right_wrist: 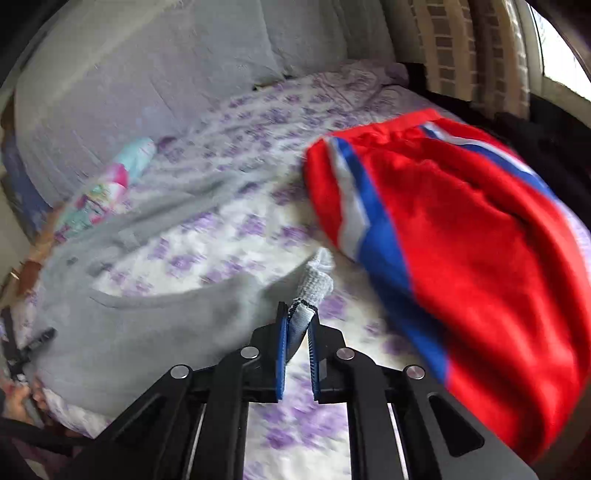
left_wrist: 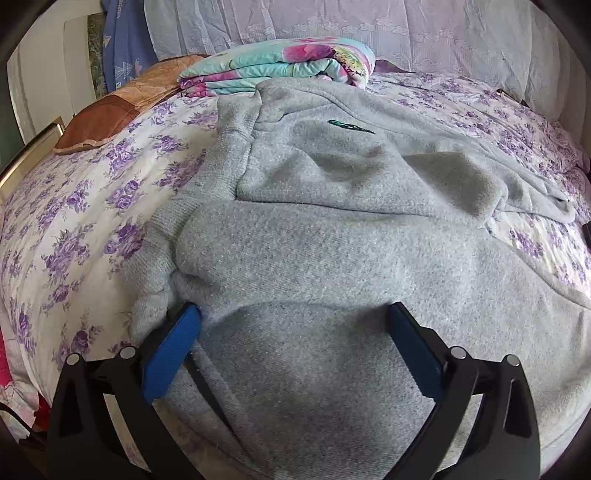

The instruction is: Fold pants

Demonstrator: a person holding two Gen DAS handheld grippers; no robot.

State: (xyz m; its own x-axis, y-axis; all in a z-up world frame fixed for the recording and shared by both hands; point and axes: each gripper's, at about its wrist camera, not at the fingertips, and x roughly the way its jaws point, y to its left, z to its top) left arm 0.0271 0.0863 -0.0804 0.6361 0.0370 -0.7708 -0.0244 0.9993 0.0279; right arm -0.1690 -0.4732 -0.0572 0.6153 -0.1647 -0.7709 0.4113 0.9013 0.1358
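The grey pants point(left_wrist: 332, 236) lay spread across a bed point(left_wrist: 74, 221) covered by a white sheet with purple flowers, a folded flowered blanket point(left_wrist: 280, 64) behind them near a pale lace curtain point(left_wrist: 406, 33). The left gripper point(left_wrist: 293, 314) stood wide open over the cloth, gripping nothing. The right gripper point(right_wrist: 298, 317) pinched a grey cuff point(right_wrist: 314, 284) beside red shorts point(right_wrist: 461, 240).

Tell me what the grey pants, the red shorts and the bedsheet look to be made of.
Grey pants: likely cotton fleece or sweatshirt knit, matte, with a fuzzy, pilled surface and ribbed cuffs.
Red shorts: probably smooth synthetic sportswear fabric, with a slight sheen and blue and white stripes; blur leaves it open.
Bedsheet: apparently thin woven cotton, matte, printed with purple flowers.
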